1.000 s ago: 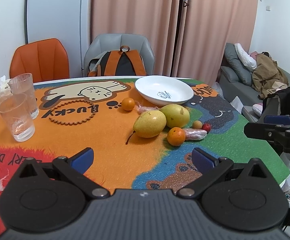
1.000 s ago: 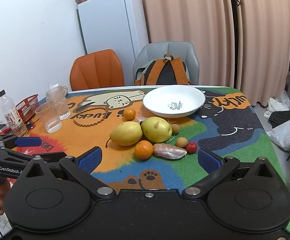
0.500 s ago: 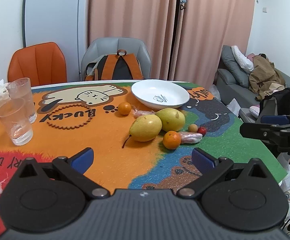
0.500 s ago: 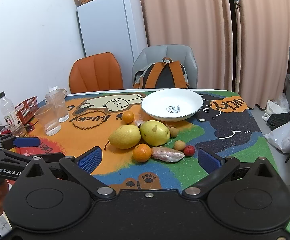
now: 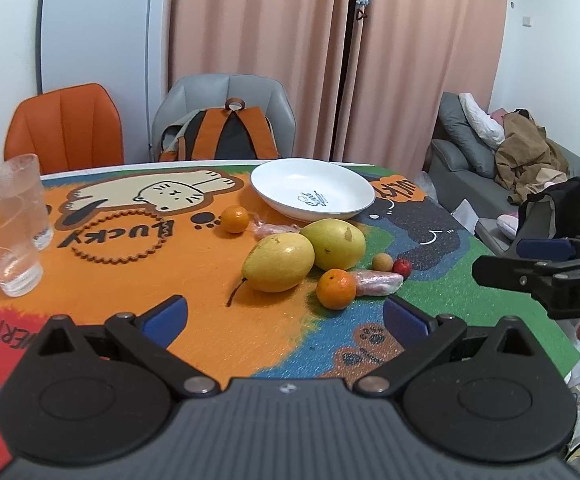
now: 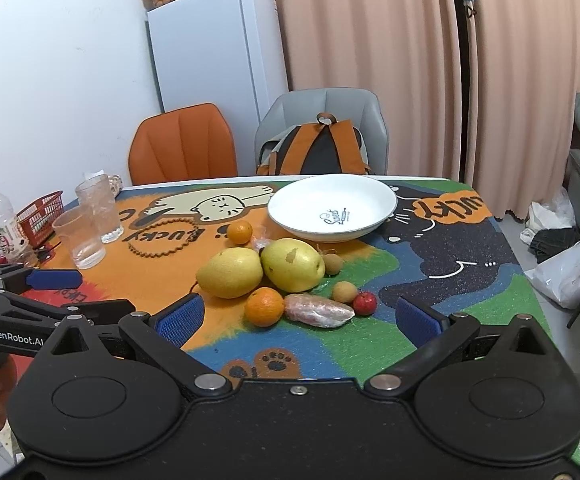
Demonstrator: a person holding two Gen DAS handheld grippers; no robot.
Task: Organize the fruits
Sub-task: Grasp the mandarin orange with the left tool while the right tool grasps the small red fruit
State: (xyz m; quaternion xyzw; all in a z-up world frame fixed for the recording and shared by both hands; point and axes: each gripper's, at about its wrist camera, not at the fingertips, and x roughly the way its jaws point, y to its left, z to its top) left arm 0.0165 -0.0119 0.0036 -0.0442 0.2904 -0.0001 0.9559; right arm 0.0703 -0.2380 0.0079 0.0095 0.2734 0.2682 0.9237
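Table mat (image 6: 430, 320) is seen as grainy, matt printed foam or textile. White plate (image 6: 374, 216) is glazed, glossy ceramic. Two cups (image 5: 10, 220) are moulded in clear textured plastic. Pears (image 6: 292, 264) are matt and speckled; orange (image 6: 264, 306) is dimpled. Gripper pads (image 6: 180, 316) are ribbed blue rubber on matt black plastic, metal pivots noted.

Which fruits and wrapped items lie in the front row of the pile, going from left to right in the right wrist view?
Round orange mandarin → pink item in clear plastic wrap → small tan round longan → small red round fruit.
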